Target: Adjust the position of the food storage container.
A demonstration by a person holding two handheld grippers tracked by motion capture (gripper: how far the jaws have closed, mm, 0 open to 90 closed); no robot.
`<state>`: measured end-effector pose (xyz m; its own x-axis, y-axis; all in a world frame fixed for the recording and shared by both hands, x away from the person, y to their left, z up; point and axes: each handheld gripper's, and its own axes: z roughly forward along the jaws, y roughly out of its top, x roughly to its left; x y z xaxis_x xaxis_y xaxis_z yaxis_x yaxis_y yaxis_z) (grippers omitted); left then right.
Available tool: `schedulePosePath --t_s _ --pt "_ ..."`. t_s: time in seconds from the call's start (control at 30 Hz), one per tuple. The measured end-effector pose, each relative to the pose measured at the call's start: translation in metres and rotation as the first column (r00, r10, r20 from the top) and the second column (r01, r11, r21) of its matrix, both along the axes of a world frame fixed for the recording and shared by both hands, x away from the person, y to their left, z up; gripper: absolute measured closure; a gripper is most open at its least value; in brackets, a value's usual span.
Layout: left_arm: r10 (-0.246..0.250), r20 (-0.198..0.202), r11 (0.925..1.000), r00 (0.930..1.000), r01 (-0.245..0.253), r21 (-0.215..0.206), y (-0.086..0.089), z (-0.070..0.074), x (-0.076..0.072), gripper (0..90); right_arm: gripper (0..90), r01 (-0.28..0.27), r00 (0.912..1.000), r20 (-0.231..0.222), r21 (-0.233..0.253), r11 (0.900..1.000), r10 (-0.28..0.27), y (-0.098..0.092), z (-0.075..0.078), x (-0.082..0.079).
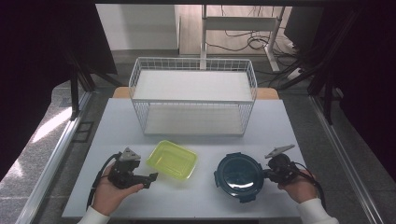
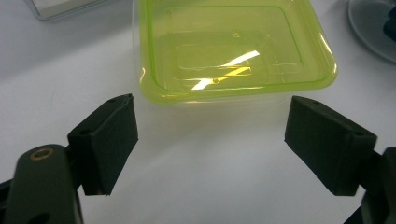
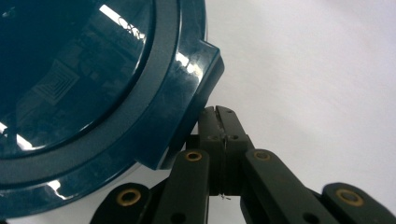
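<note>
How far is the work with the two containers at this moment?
Nothing looks finished: the wire rack holds nothing. In hand: the left gripper is open before the yellow-green container; the right gripper, shut, is beside the dark blue round container. Grasping and moving both probably remain.

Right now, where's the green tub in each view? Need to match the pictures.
High view: green tub at centre-left on the table, just right of the left tool.
Left gripper view: top centre, just beyond the open jaws.
Right gripper view: not in it.
Shared landmark: the round blue lid, at the left gripper view's top right corner.
</note>
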<state>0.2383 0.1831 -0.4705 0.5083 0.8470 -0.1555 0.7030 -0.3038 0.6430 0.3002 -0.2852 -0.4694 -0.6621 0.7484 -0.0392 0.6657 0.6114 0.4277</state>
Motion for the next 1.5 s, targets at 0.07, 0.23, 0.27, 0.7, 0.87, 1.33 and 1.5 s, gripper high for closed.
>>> schedulePosePath --t_s 0.07,0.23,0.27,0.7,0.87,1.33,1.5 --pt "0.0 0.0 1.0 1.0 0.0 -0.001 0.0 0.0 0.0 17.1 89.2 -0.005 1.0 0.001 0.004 1.0 0.005 0.002 0.0 -0.002" --pt "0.001 0.002 1.0 1.0 -0.001 -0.007 -0.003 -0.001 0.002 17.3 89.2 -0.02 0.9998 0.006 0.03 0.999 0.02 0.011 -0.001 -0.008" --pt "-0.001 0.003 1.0 1.0 0.001 -0.009 -0.003 -0.002 0.002 17.4 89.2 -0.025 0.9997 0.007 0.029 0.999 0.024 0.013 -0.001 -0.008" --pt "-0.013 0.021 0.9994 0.9997 0.013 -0.031 -0.005 0.002 0.001 17.5 89.1 -0.071 0.9975 0.01 0.068 0.995 0.07 0.03 -0.003 -0.014" --pt "-0.001 0.044 0.9987 0.999 0.003 -0.052 -0.006 0.008 -0.003 17.4 89.0 -0.019 0.9973 0.072 0.14 0.99 0.009 0.015 0.004 -0.021" --pt "0.042 0.069 0.9945 0.9967 -0.035 -0.099 -0.005 0.012 -0.004 16.8 63.4 0.034 0.9822 0.161 0.351 0.936 -0.096 -0.006 0.022 -0.036" --pt "0.047 0.083 0.9935 0.9954 -0.038 -0.107 -0.005 0.012 -0.006 16.5 34.6 0.088 0.9747 0.151 0.416 0.905 -0.164 -0.005 0.024 -0.037"
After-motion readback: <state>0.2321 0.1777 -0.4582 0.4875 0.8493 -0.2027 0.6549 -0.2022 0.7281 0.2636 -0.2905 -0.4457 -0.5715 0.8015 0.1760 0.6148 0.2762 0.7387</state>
